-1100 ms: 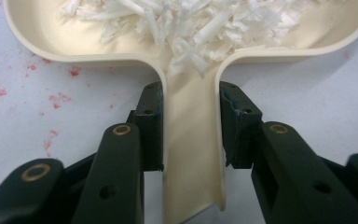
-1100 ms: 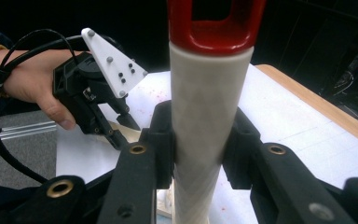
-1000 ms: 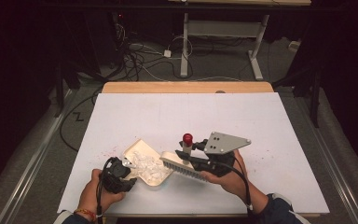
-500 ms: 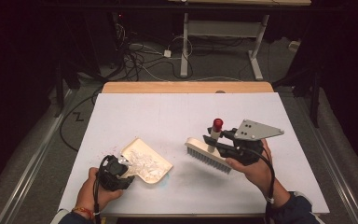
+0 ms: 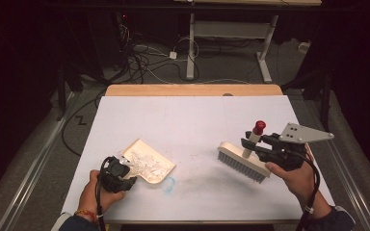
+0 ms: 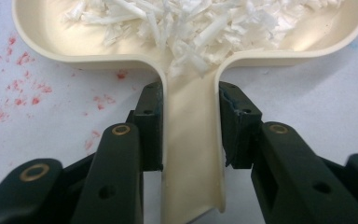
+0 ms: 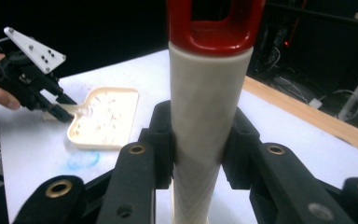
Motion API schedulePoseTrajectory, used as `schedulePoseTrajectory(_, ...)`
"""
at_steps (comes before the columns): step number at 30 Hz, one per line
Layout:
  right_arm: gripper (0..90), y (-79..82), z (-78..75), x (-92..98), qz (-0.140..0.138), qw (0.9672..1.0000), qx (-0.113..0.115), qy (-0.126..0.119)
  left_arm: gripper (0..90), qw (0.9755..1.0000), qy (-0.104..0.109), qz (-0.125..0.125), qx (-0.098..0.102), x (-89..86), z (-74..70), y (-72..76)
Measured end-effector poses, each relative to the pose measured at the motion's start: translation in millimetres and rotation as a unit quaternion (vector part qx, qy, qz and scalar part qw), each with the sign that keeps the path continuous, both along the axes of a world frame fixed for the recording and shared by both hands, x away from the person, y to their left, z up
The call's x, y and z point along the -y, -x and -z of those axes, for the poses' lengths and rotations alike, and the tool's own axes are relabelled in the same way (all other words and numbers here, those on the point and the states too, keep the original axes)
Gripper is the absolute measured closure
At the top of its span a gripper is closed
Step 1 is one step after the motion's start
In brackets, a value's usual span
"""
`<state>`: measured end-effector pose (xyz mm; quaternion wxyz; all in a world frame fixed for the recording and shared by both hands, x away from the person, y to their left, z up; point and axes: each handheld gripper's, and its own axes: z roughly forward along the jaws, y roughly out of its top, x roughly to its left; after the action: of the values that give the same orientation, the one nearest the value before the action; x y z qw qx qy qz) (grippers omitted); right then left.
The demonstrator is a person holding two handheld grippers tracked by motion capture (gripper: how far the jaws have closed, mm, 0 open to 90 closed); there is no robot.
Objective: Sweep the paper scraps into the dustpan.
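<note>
Keeping the tabletop (image 5: 197, 120) tidy now depends on moving the loaded dustpan (image 5: 149, 166) without tipping it. It rests near the front left corner, heaped with white paper shreds (image 5: 144, 163), and the left claw (image 6: 189, 100) is clamped on its handle. Lift it level and slowly, lip slightly raised. The brush (image 5: 243, 161) hangs well to the right, its handle gripped tight by the right claw (image 7: 200, 135); set it down clear of the pan.

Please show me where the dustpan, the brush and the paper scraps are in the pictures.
dustpan (image 5: 166, 168): high view, bare right rim.
brush (image 5: 243, 166): high view, on its bristles.
paper scraps (image 6: 191, 23): left gripper view, middle of the pile.
</note>
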<state>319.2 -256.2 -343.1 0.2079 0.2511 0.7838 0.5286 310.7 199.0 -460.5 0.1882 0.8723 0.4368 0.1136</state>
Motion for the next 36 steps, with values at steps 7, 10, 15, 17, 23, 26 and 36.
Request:
schedulePoseTrajectory(7, 69.8, 4.8, 3.7, 10.8, 0.015, 0.9998, -0.001, 0.012, 62.6, 1.0000, -0.002, 0.002, 0.003, 3.8, -0.7, -2.9)
schedulePoseTrajectory(10, 69.8, 6.6, 1.7, 13.3, 0.007, 0.9999, -0.003, 0.015, 62.6, 1.0000, -0.001, 0.003, 0.004, 5.7, -0.1, -4.1)
schedulePoseTrajectory(15, 69.8, 12.9, -3.4, 15.7, -0.035, 0.9987, -0.023, 0.030, 62.0, 0.9999, 0.003, -0.009, 0.006, 8.1, 2.0, -9.2)
schedulePoseTrajectory(17, 69.8, 15.0, -3.6, 17.7, -0.043, 0.9982, -0.029, 0.031, 61.6, 0.9996, 0.007, -0.022, 0.014, 7.8, 2.7, -12.2)
schedulePoseTrajectory(23, 69.8, 17.8, -1.7, 22.8, -0.057, 0.9970, -0.045, 0.029, 62.2, 0.9980, 0.019, -0.053, 0.030, 7.1, 1.2, -24.4)
schedulePoseTrajectory(26, 69.7, 18.7, 0.8, 25.0, -0.050, 0.9969, -0.052, 0.032, 62.2, 0.9973, 0.020, -0.062, 0.034, 8.2, 0.9, -31.0)
schedulePoseTrajectory(36, 69.7, 10.6, 11.8, 24.7, -0.043, 0.9944, -0.080, 0.054, 56.9, 0.9955, 0.036, -0.079, 0.037, 18.5, 5.0, -47.8)
